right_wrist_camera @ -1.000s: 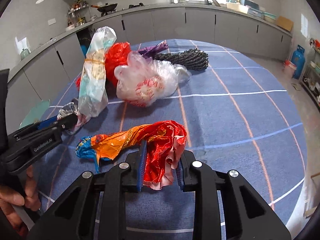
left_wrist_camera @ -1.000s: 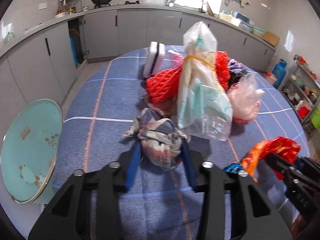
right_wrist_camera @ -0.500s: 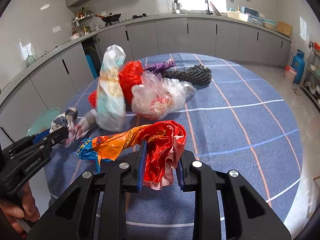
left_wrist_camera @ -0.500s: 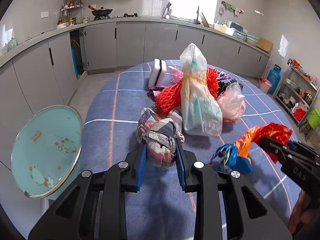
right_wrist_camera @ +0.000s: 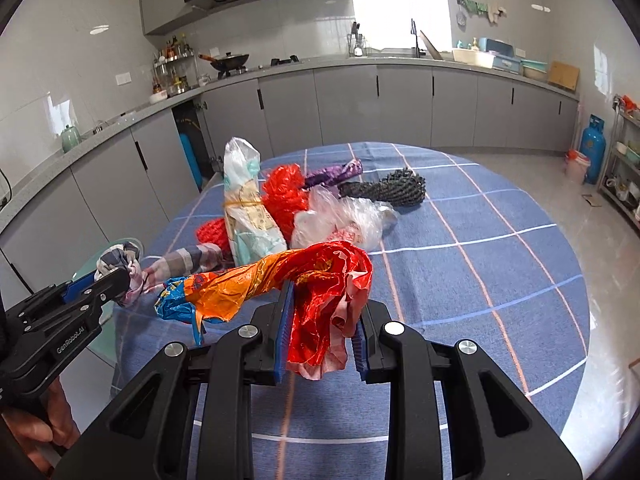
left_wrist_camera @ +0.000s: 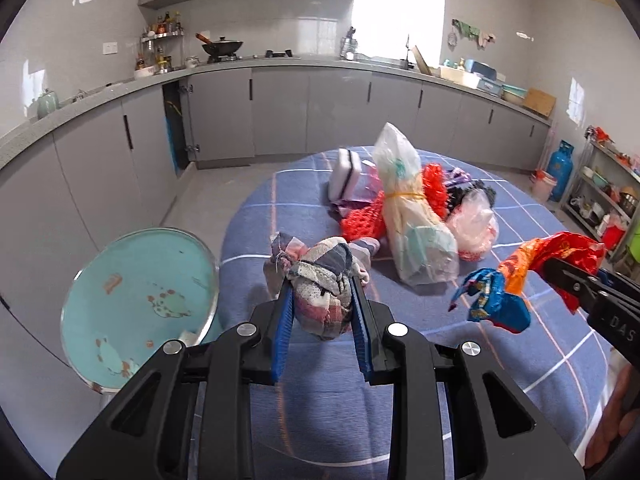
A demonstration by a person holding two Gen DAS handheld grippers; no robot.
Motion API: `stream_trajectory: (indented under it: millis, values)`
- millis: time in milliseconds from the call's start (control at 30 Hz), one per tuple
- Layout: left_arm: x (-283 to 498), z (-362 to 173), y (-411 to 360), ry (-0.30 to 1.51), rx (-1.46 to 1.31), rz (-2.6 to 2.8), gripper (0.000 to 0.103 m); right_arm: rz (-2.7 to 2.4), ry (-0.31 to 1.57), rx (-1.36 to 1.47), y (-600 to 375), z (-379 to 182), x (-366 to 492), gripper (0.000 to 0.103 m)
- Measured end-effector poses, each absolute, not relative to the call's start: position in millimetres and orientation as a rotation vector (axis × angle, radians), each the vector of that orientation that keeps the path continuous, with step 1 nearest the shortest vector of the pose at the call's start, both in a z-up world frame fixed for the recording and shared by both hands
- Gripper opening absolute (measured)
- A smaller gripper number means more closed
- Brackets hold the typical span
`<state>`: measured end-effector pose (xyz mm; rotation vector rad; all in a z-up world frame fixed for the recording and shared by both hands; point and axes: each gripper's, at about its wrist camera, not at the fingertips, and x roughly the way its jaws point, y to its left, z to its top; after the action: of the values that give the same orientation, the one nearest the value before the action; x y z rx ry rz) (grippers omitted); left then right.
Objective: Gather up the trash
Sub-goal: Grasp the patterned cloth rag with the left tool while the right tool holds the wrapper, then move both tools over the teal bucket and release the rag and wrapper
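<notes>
Trash — 2 pieces gripped: left jaws clench 1 plaid rag (left_wrist_camera: 320, 300), right jaws 1 red wrapper (right_wrist_camera: 324, 304).

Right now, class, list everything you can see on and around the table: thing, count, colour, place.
Tablecloth: one, blue checked, over the table.
Checked rag: one, grey-pink, in left gripper.
Foil wrapper: one, red-orange-blue, in right gripper.
Tall bag: one, clear-pale, tied, mid-table.
Red mesh: one, behind tall bag.
Clear bag: one, beside the mesh.
Dark net: one, farther back.
Round stool: one, teal, left of table.
Left gripper: black, shut.
Right gripper: black, shut.
</notes>
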<state>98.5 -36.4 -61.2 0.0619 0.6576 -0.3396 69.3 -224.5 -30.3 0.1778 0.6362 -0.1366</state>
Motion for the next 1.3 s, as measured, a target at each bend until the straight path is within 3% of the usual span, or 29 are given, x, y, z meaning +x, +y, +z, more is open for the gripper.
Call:
stream_trajectory:
  millis: [867, 1300]
  values:
    - [94, -22, 41, 0.556, -0.09, -0.275, 0.027, -0.051, 0.572, 0.125, -174, -7, 96, 0.027]
    - [94, 13, 115, 0.446, -0.148, -0.09, 0.027, 0.058, 0.557, 0.08, -124, 2, 125, 0.027]
